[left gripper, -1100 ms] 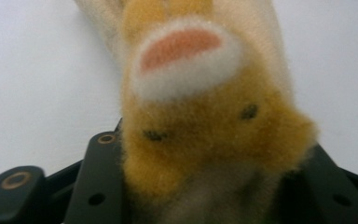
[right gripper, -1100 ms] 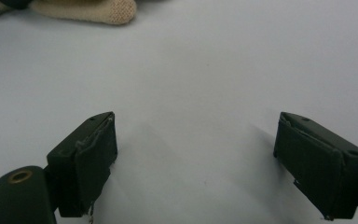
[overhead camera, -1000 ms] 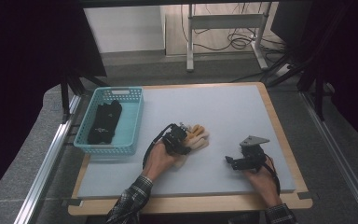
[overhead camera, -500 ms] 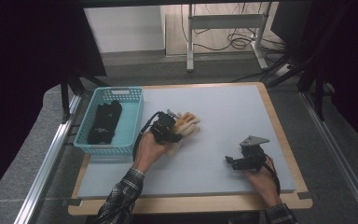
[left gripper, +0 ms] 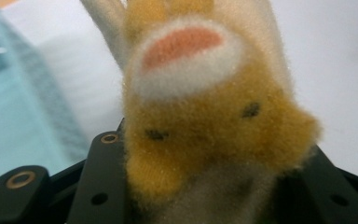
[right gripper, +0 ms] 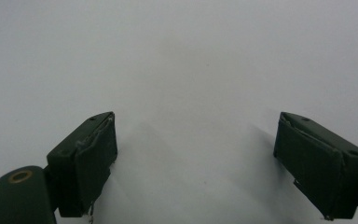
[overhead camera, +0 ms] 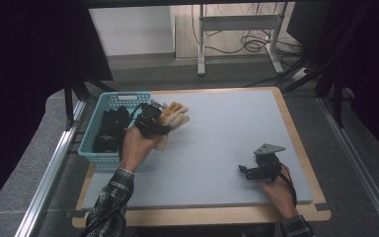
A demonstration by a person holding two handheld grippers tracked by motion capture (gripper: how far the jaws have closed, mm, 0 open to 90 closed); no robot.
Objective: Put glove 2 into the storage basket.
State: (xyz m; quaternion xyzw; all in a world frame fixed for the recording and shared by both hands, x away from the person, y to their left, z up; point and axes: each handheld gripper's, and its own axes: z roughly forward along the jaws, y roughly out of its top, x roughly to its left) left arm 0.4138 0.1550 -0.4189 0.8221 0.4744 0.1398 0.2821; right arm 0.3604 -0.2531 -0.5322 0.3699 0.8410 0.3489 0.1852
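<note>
Held item: plush toy [overhead camera: 173, 118], tan and orange, clamped between the jaws of the left gripper [overhead camera: 153, 121], clear of the table [overhead camera: 227, 133].
Toy axis: extends forward and right from the jaws, away from the basket.
Target relation: blue basket [overhead camera: 96, 153] lies just left of the left gripper; black items [overhead camera: 109, 129] inside.
Nearer hand: left.
Right gripper [overhead camera: 256, 170]: jaws wide, empty, resting at near right.

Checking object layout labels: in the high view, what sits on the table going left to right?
Blue basket with dark items inside → left gripper shut on the plush toy → bare grey table mat → right gripper, jaws open and holding nothing.
</note>
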